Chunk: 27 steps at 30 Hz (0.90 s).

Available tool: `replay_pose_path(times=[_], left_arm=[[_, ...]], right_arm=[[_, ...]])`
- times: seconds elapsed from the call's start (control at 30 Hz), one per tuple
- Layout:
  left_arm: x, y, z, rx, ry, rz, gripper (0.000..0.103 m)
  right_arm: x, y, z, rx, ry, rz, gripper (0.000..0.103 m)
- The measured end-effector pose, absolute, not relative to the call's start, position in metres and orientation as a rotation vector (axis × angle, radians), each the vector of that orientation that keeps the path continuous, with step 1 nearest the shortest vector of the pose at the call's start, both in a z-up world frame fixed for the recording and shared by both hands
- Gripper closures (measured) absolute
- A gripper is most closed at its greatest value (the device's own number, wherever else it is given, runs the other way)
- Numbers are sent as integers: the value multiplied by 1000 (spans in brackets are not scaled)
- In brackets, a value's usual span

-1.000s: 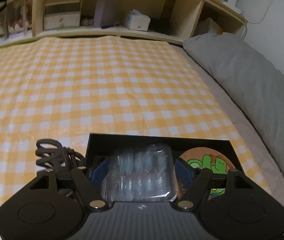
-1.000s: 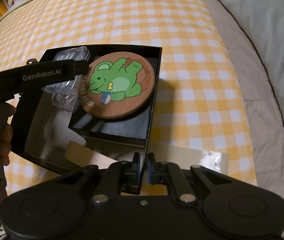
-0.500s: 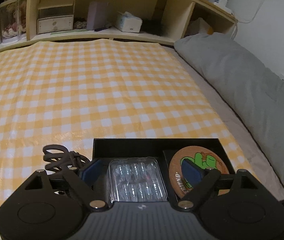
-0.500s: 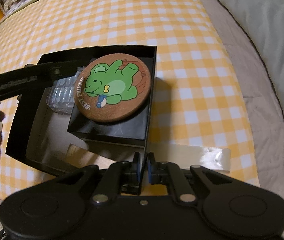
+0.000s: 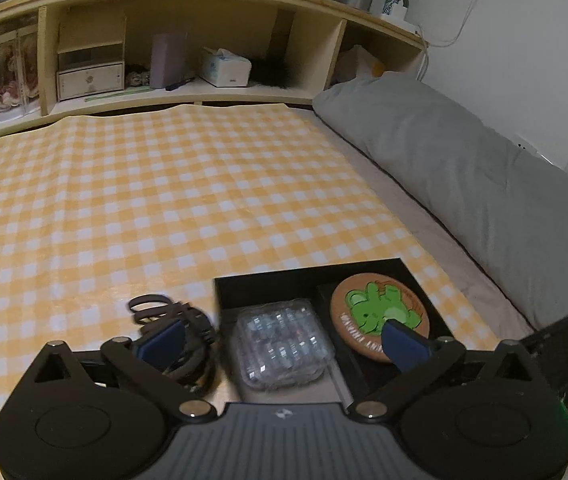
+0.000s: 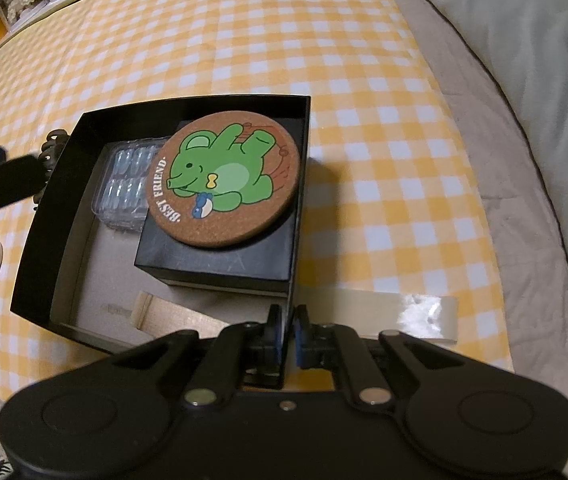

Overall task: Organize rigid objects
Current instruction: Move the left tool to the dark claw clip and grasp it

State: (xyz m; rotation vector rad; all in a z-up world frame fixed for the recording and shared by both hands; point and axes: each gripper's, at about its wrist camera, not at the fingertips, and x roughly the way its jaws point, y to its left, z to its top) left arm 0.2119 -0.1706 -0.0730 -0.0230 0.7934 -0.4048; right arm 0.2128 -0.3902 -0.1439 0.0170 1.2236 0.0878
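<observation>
Bed (image 5: 163,200) under yellow checked cloth carries the black box (image 6: 55,216), whose near wall the right gripper (image 6: 288,338) pinches shut at lower centre. Inside lie a cork coaster (image 6: 223,180) on a smaller black box and a clear blister pack (image 5: 281,344), just released, I judge. Left gripper (image 5: 284,340) jaws are opening, empty; next likely the hair claw (image 5: 163,312) outside the box's left wall, which crowds the approach.

I see a yellow checked cloth (image 5: 163,200) over the bed, a grey pillow (image 5: 464,168) along the white wall (image 5: 524,40), a wooden shelf (image 5: 203,40) behind. Light is dim.
</observation>
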Motion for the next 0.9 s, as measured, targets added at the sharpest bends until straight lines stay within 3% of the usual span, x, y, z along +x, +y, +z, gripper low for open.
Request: replay_pose_path(times=[0.6, 0.9], left_arm=[[198, -108, -114, 185, 737, -422, 2], [209, -121, -136, 285, 688, -449, 23]], right_arm=[[209, -390, -138, 34, 1205, 83, 97], [209, -404, -129, 155, 1168, 54, 98]])
